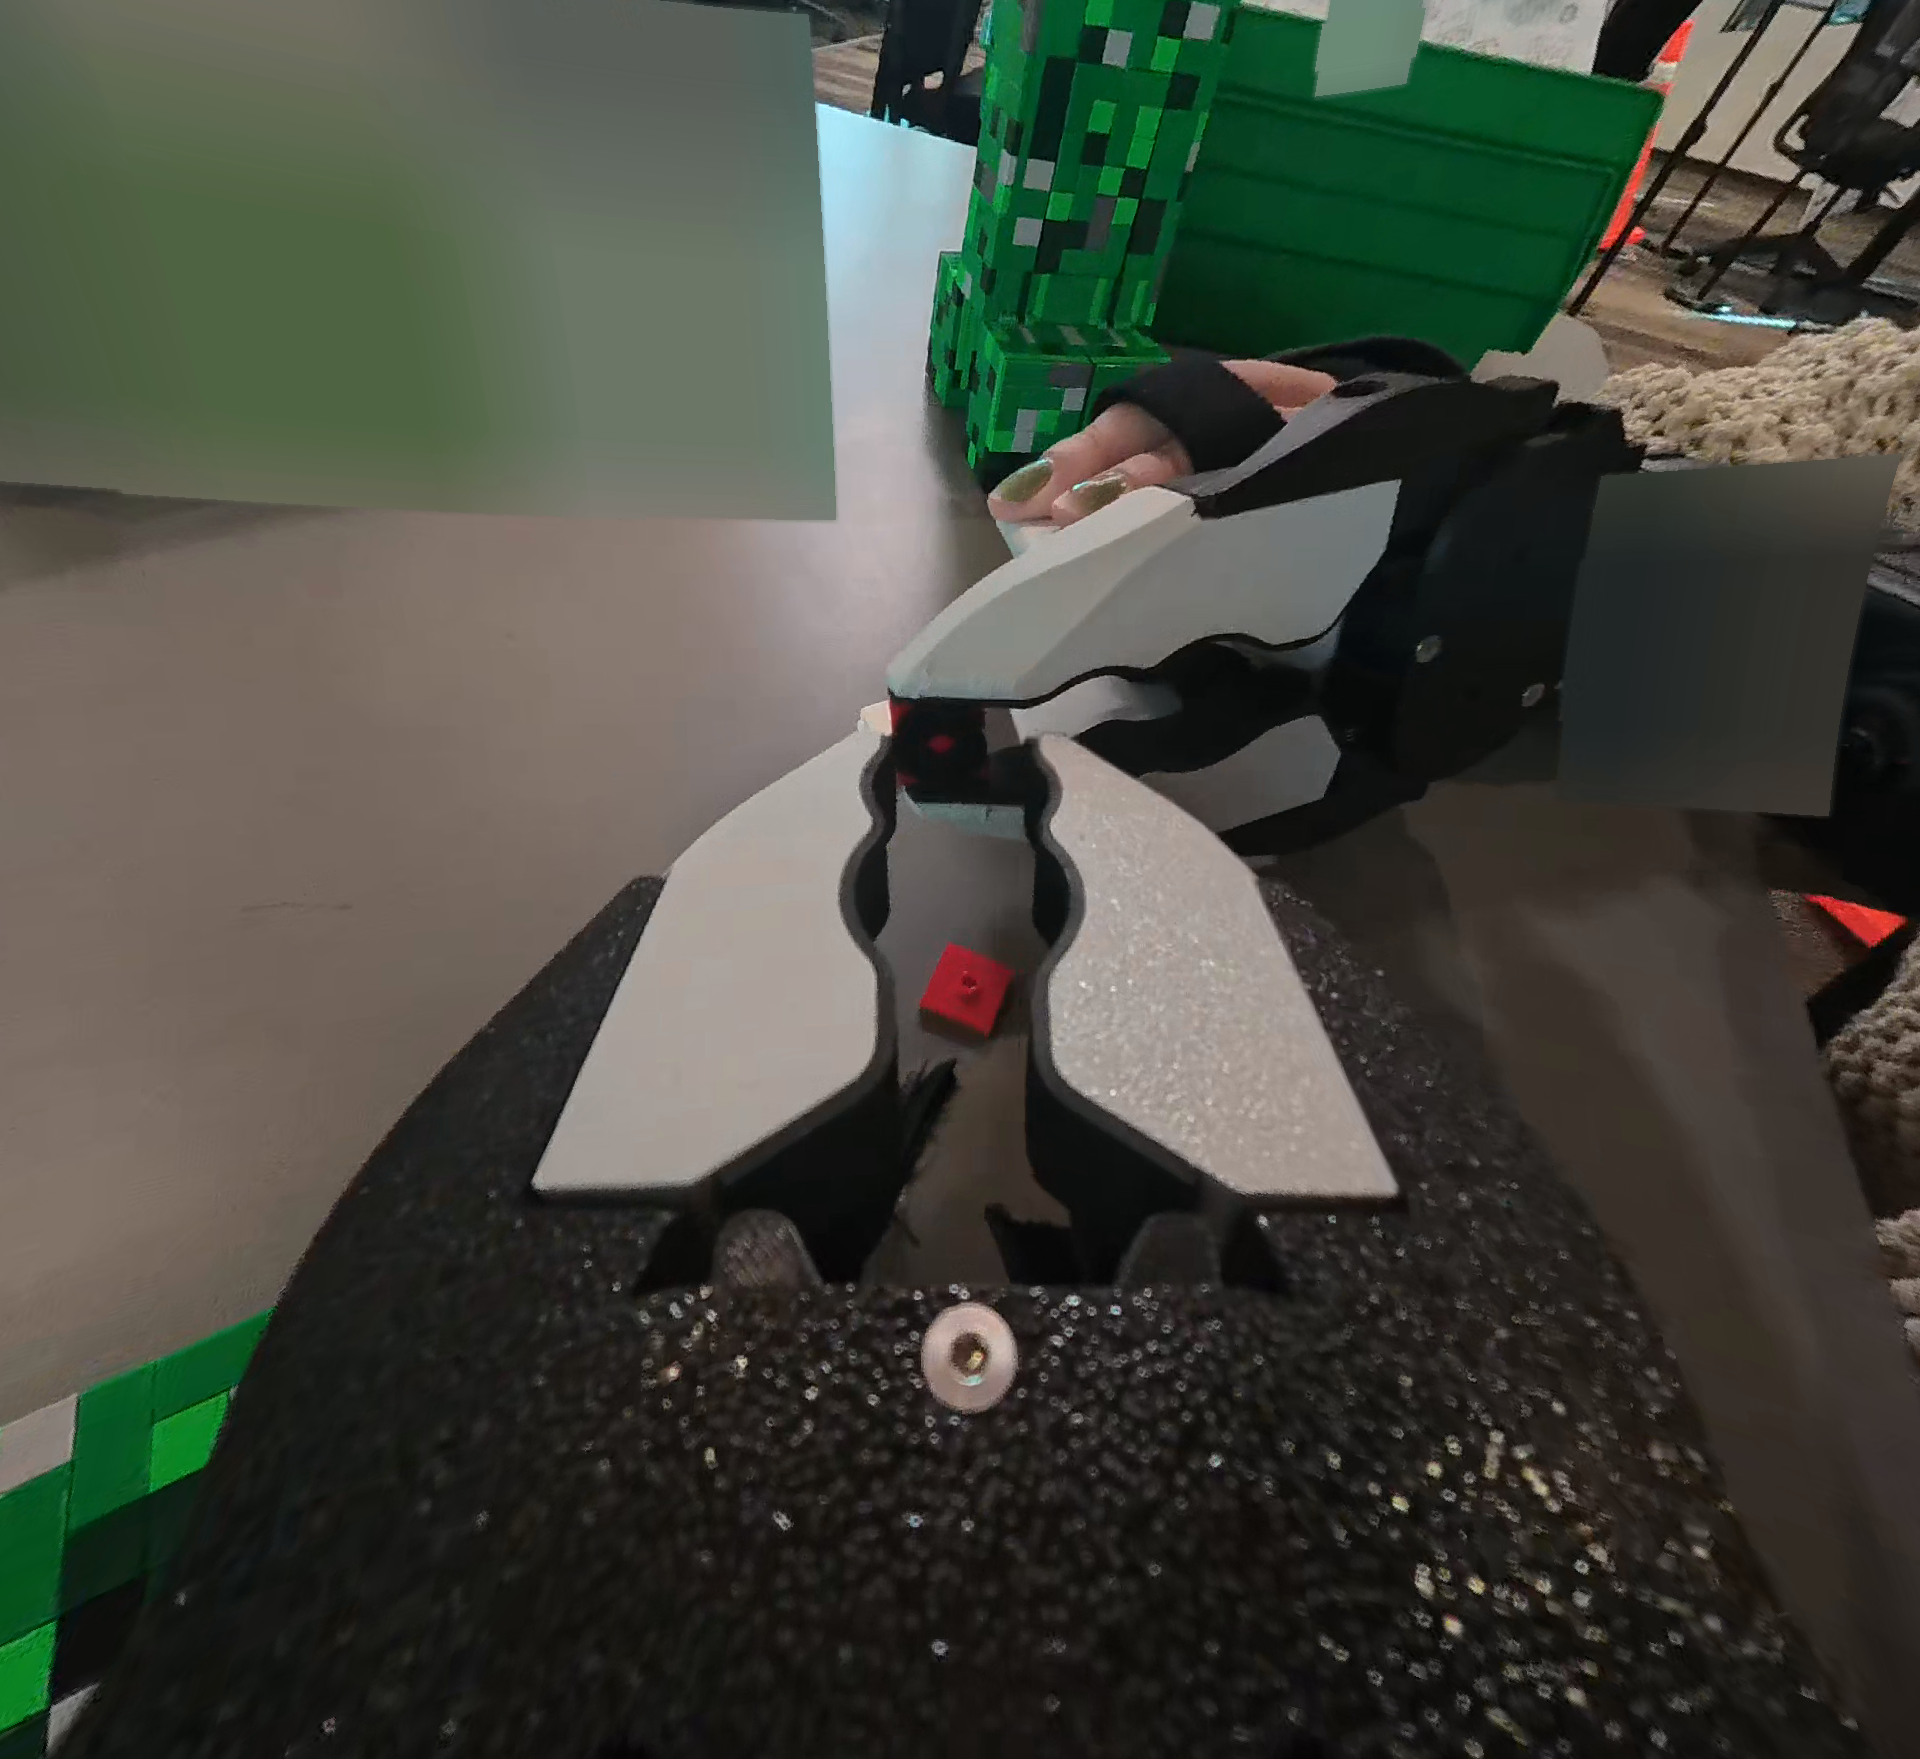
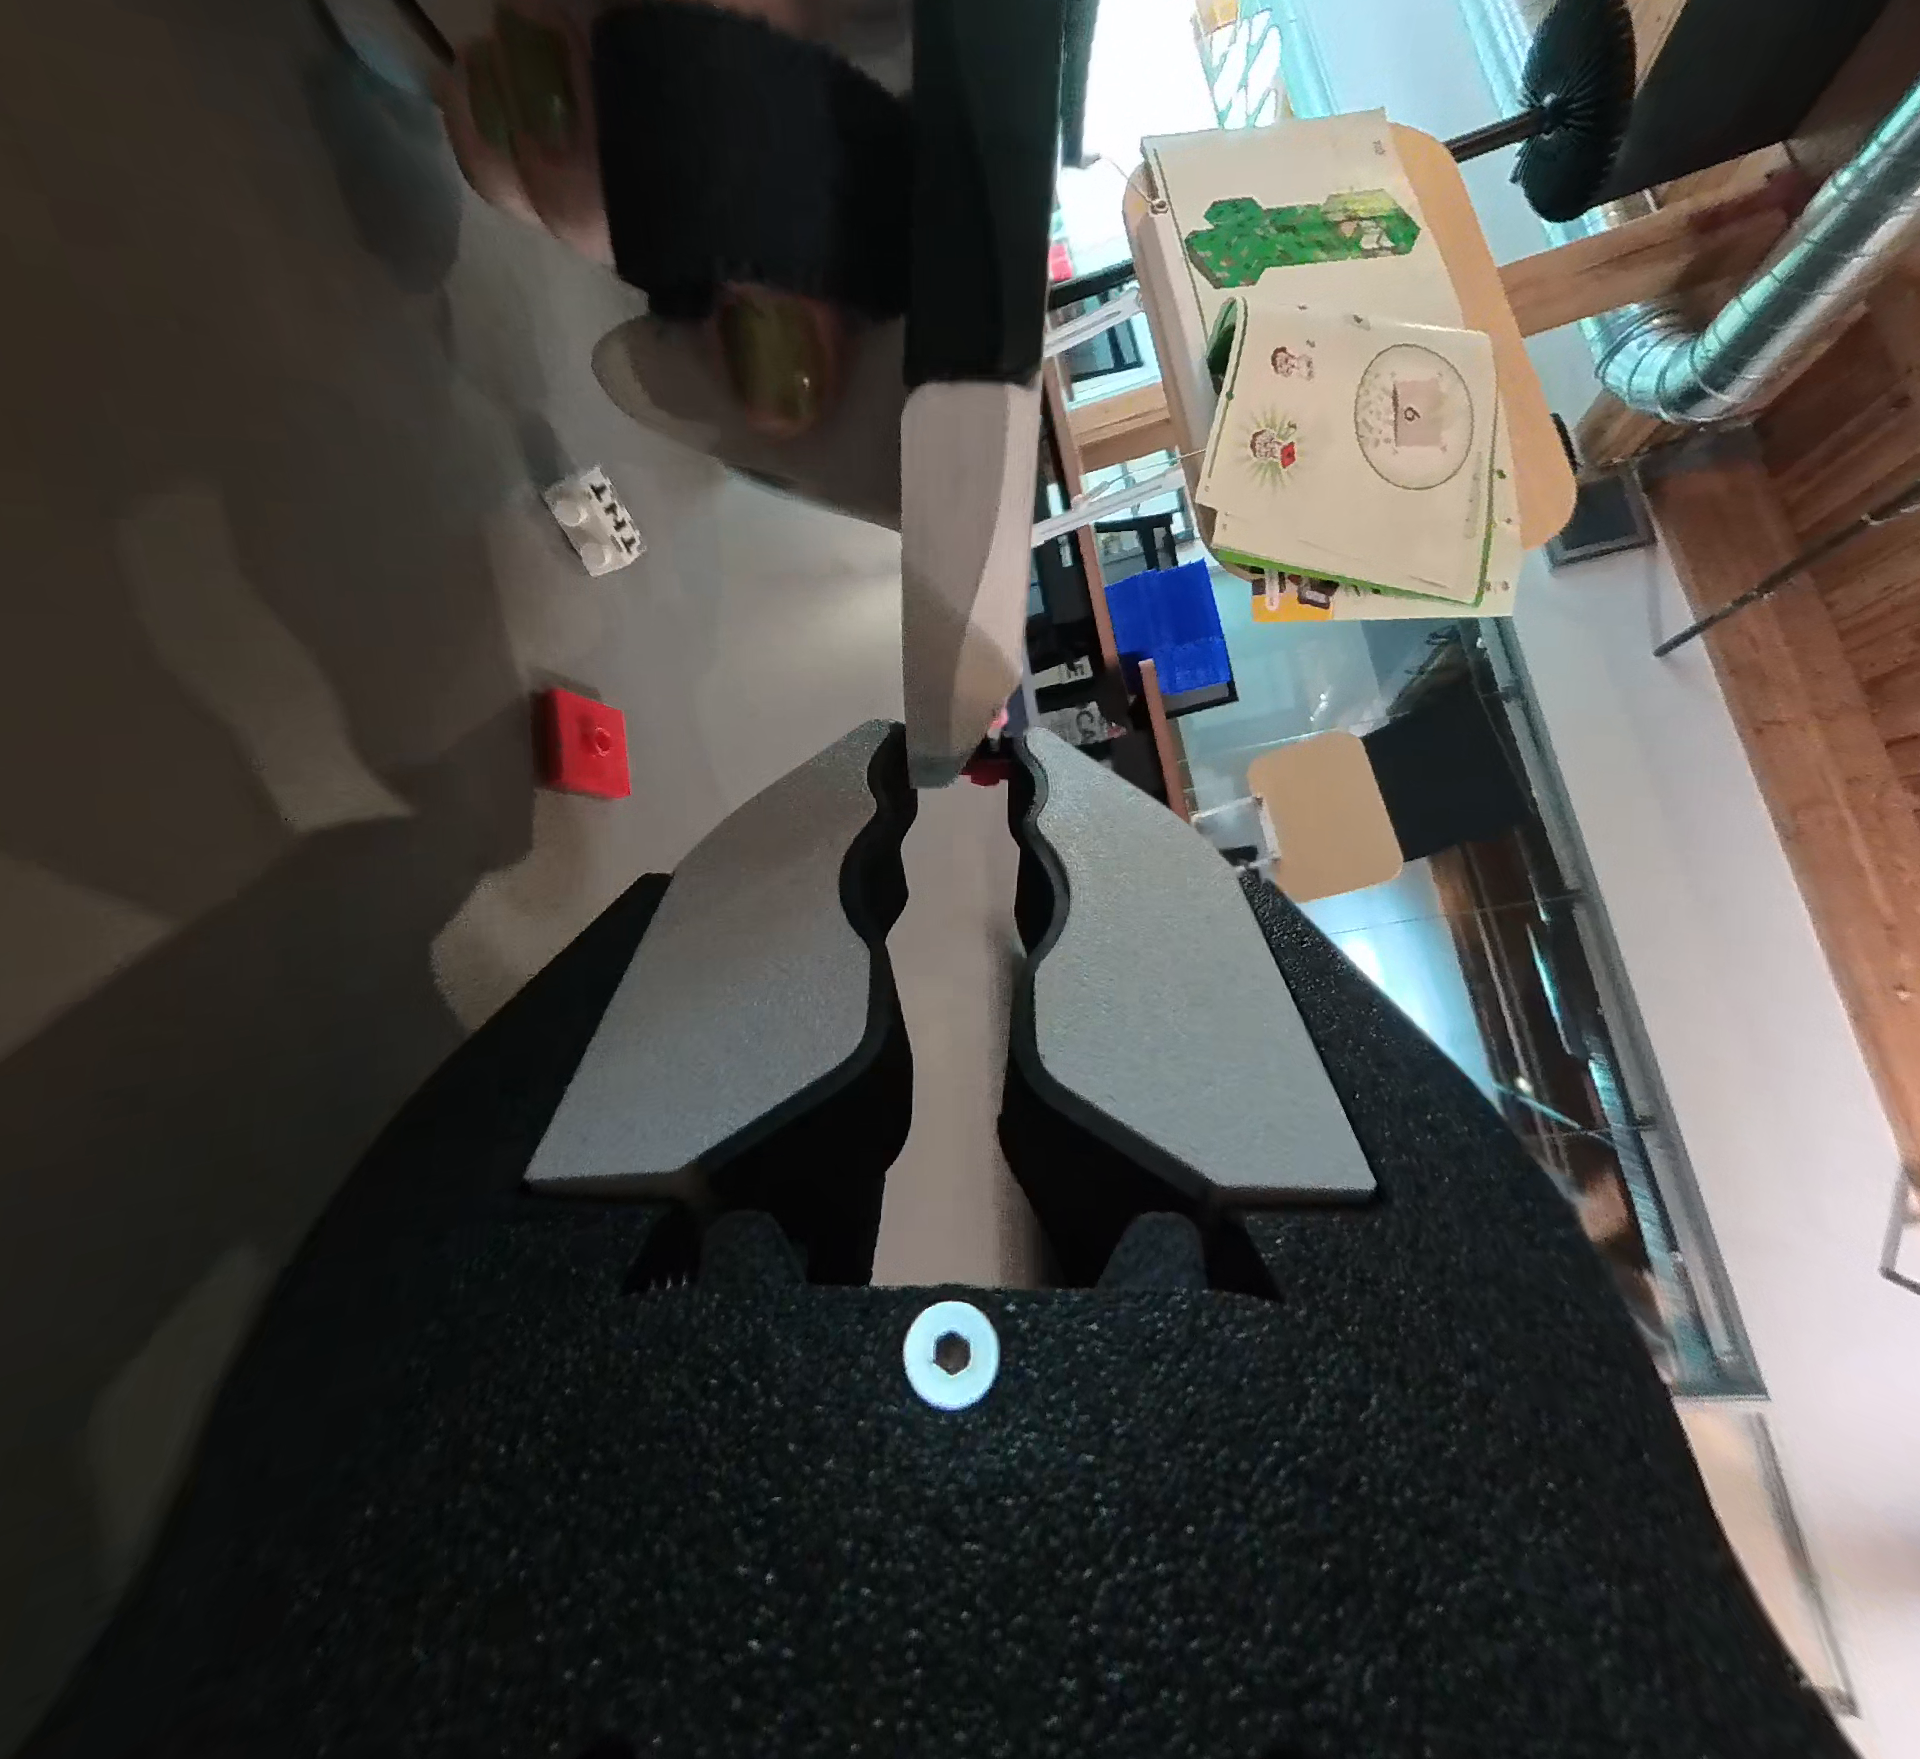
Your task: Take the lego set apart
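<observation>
Red-and-black block (image 1: 935, 753) sits off the table, pinched at the fingertips of both grippers at once: left gripper (image 1: 961, 759) from below in the left wrist view, right gripper (image 1: 940, 722) crossing from the right, so neither is nearer. One red plate (image 1: 966, 990) and one white brick (image 2: 594, 520) lie loose on the table (image 1: 416, 774); one green figure (image 1: 1081, 171) stands well behind.

Soft indoor daylight, fisheye warp at edges; right wrist view motion-blurred, bright bkgd.

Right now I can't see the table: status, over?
Left gripper and right gripper jaws both pinching small red-and-black lego piece. Loose red tile on table beneath. Green lego figure behind, apart.
</observation>
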`<state>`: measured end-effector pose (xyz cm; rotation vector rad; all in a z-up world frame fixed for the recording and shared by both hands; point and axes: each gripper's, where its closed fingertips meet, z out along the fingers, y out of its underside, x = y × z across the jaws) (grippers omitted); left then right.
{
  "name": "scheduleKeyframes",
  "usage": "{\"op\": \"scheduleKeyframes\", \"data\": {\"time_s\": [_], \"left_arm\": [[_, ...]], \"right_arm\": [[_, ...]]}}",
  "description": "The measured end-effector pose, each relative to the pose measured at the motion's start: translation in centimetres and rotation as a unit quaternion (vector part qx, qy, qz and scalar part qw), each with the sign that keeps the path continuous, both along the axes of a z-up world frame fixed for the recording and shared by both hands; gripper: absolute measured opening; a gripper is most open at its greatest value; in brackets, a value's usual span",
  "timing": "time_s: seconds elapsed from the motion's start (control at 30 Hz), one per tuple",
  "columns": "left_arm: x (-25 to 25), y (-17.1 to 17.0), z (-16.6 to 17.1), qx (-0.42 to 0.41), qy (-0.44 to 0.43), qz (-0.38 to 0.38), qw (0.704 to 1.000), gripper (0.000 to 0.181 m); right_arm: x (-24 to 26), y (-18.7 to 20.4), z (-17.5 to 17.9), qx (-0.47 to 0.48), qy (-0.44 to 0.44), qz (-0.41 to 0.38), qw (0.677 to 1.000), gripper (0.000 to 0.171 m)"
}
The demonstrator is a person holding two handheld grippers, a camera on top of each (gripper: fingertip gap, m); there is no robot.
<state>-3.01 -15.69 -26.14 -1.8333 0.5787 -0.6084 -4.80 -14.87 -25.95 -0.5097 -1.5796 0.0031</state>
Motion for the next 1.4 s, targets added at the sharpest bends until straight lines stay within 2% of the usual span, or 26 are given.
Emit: {"op": "scheduleKeyframes", "data": {"time_s": [0.13,0.4,0.63,0.73,0.87,1.03,1.2,1.3,1.4], "left_arm": [[-0.3,0.2,-0.1,-0.009,-0.009,0.007,1.000,0.015],[-0.9,0.3,-0.1,0.041,0.057,0.032,0.997,0.015],[-1.4,0.8,0.3,0.088,0.105,0.053,0.989,0.014],[-1.5,1.0,0.8,0.134,0.147,0.062,0.978,0.015],[-1.6,1.2,0.5,0.125,0.132,0.058,0.982,0.015],[-1.3,0.9,0.6,0.140,0.134,0.028,0.981,0.015],[-0.3,0.0,0.5,0.162,0.134,-0.045,0.977,0.015],[0.4,-0.3,0.0,0.179,0.165,-0.064,0.968,0.015],[0.8,-0.3,-0.5,0.203,0.212,-0.066,0.954,0.015]], "right_arm": [[0.0,-0.1,0.0,-0.005,0.000,0.002,1.000,0.016],[-0.4,0.1,-0.2,-0.030,-0.008,-0.022,0.999,0.016],[-0.6,0.6,-0.5,-0.134,-0.012,-0.045,0.990,0.016],[-0.6,0.9,-1.0,-0.195,-0.022,-0.051,0.979,0.006],[-0.5,1.0,-1.2,-0.229,-0.018,-0.045,0.972,0.000],[0.2,1.3,-0.7,-0.280,0.005,-0.014,0.960,0.001],[1.2,-0.1,0.1,-0.397,-0.011,0.092,0.913,0.004],[1.6,-1.3,0.7,-0.513,-0.037,0.131,0.848,0.010],[1.5,-1.4,-0.1,-0.603,-0.075,0.106,0.787,0.011]]}}
